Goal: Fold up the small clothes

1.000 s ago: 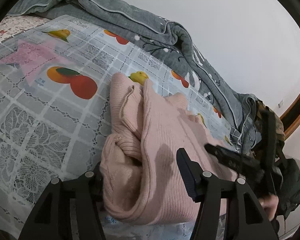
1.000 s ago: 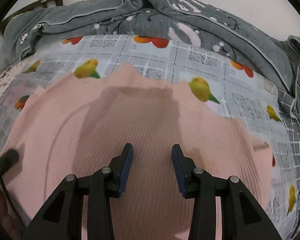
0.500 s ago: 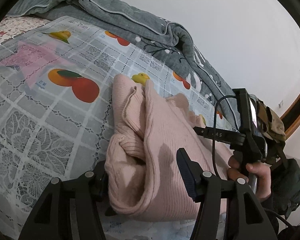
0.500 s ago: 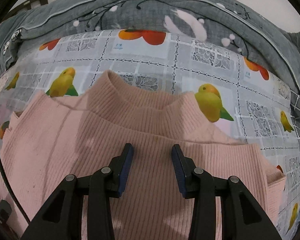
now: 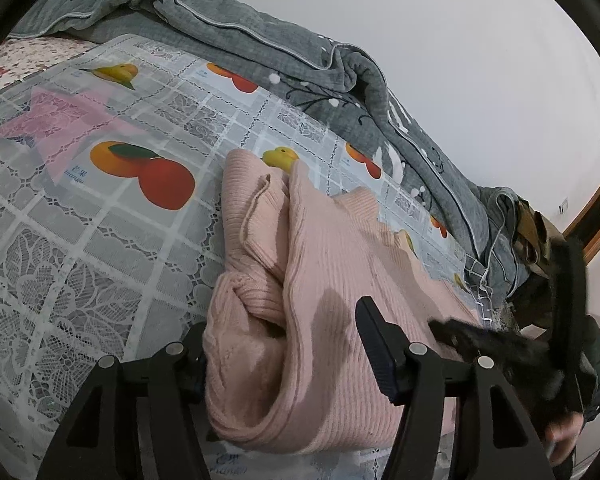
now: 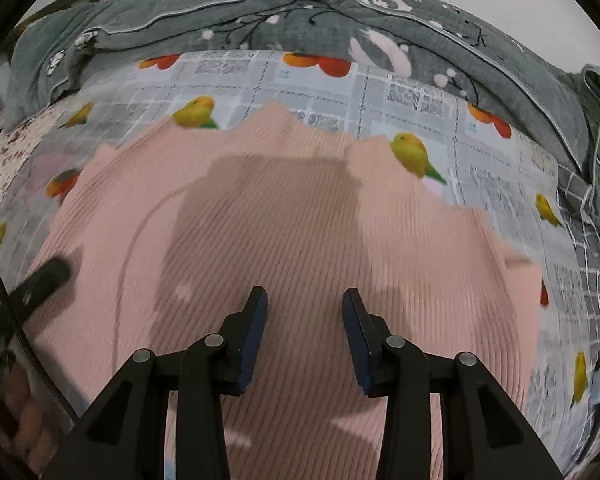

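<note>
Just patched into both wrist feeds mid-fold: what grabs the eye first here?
The pink ribbed sweater fills the middle of both views, lying on a fruit-print cloth with its near edge folded over in thick layers. The left gripper straddles that bunched edge, jaws opening, while the right gripper hangs open above the flat knit. A rumpled grey blanket lies behind.

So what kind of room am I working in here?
Most likely a bedroom: the pink sweater lies on a bed under a fruit-print cover, with a rumpled grey quilt behind against a plain wall.
</note>
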Tool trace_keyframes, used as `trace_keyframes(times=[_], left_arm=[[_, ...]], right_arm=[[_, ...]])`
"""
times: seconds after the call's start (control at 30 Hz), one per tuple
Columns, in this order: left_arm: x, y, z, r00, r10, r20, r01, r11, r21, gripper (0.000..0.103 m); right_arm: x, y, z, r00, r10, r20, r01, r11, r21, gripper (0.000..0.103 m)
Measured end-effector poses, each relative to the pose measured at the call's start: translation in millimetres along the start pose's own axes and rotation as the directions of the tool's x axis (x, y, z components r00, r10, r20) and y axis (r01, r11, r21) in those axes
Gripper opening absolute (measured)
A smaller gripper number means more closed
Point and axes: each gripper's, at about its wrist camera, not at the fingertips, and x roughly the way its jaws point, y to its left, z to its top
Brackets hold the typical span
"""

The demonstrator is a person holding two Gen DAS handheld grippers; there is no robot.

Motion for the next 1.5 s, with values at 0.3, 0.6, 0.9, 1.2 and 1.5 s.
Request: trace_keyframes(times=[0.3, 0.6, 0.9, 1.2, 1.5], left_arm=[[3, 2, 1, 1.0, -0.009, -0.002, 0.009, 1.0, 0.002, 0.061], [4, 2, 3, 1.0, -0.021, -0.012, 0.021, 1.0, 0.016, 0.062], [7, 8, 7, 1.0, 0.011, -0.01, -0.011, 1.0, -0.012, 0.04], [-1, -1, 24, 0.999, 0.027, -0.028, -0.029, 0.999, -0.041, 0.016], [-21, -128, 47, 0.987, 0.149, 0.063, -0.16, 0.956, 0.245, 0.014]], right_arm=[[-11, 8, -47, 0.999, 0.044, 0.029, -0.045, 0.999, 0.019, 0.039], [-10, 11, -59, 0.993, 0.025, 0.115, -0.033, 0.997, 0.066, 0.04], [-24, 8, -45, 0.98, 0.015, 0.197, -0.024, 0.999, 0.04, 0.04], [-29, 7, -48, 0.977, 0.075, 0.201, -0.076, 0.997, -0.007, 0.038], [-69, -102, -92, 0.966, 0.068, 0.248, -0.118, 0.974, 0.193, 0.038]])
